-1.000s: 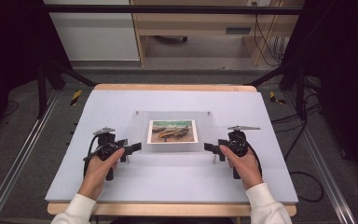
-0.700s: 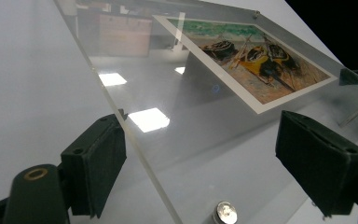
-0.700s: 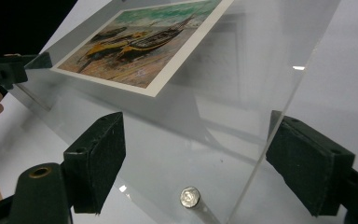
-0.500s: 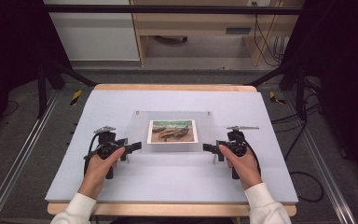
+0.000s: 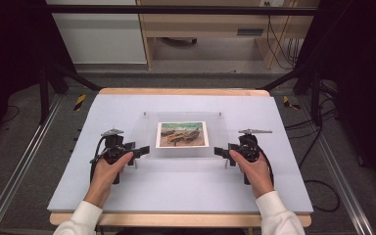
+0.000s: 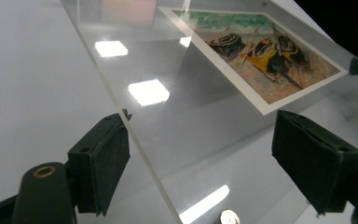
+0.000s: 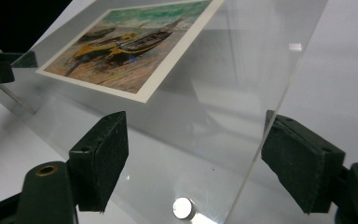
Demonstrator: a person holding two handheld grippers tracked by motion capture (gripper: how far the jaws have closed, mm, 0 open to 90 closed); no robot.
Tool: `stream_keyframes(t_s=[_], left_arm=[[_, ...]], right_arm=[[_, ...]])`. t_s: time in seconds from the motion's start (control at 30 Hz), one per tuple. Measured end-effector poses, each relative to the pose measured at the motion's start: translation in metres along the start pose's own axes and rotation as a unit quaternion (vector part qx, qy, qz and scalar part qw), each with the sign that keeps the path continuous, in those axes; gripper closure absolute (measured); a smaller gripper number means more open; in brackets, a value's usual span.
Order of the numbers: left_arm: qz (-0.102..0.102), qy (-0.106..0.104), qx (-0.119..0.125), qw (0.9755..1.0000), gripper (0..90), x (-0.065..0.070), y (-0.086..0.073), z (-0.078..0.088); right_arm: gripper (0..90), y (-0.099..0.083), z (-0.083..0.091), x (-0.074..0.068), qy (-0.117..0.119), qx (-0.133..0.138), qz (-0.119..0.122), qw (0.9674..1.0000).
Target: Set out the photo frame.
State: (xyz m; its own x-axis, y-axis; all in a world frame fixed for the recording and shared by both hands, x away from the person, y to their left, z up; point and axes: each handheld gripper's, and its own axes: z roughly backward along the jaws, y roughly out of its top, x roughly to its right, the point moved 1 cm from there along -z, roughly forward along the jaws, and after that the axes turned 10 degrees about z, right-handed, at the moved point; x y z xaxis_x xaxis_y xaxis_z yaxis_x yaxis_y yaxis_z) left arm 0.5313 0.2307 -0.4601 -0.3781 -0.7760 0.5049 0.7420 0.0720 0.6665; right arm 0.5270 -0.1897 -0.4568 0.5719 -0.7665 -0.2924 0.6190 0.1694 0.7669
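Currently both the left gripper and right gripper straddle the acrylic sheet wide open, gripping nothing; closing evenly keeps it level.

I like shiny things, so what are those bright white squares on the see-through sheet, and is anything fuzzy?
Left gripper view: the squares are lamp glare on the clear sheet; the near jaws look soft. Right gripper view: fainter glare, and the boat picture stays sharp. High view: even light, small shadows under each gripper.

Left gripper jaws open, straddling clear panel corner edge; boat print under panel.
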Motion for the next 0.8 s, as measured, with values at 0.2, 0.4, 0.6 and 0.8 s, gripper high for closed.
stream_keyframes(t_s=[0.2,0.4,0.6,0.8], left_arm=[[-0.035,0.013,0.017,0.9992,22.0,0.007,0.006,-0.003],[-0.035,0.011,0.021,0.9991,24.6,0.006,0.005,-0.001],[-0.04,0.013,0.031,0.9986,27.7,0.008,0.002,0.004],[-0.043,0.017,0.042,0.998,34.1,0.009,-0.001,0.01]], right_arm=[[28.1,0.004,0.004,0.001,-0.027,0.017,0.021,0.9993],[28.4,0.003,0.006,0.001,-0.028,0.016,0.027,0.9991],[29.4,0.002,0.009,-0.003,-0.033,0.016,0.043,0.9984],[32.7,-0.001,0.016,-0.007,-0.038,0.018,0.061,0.9972]])
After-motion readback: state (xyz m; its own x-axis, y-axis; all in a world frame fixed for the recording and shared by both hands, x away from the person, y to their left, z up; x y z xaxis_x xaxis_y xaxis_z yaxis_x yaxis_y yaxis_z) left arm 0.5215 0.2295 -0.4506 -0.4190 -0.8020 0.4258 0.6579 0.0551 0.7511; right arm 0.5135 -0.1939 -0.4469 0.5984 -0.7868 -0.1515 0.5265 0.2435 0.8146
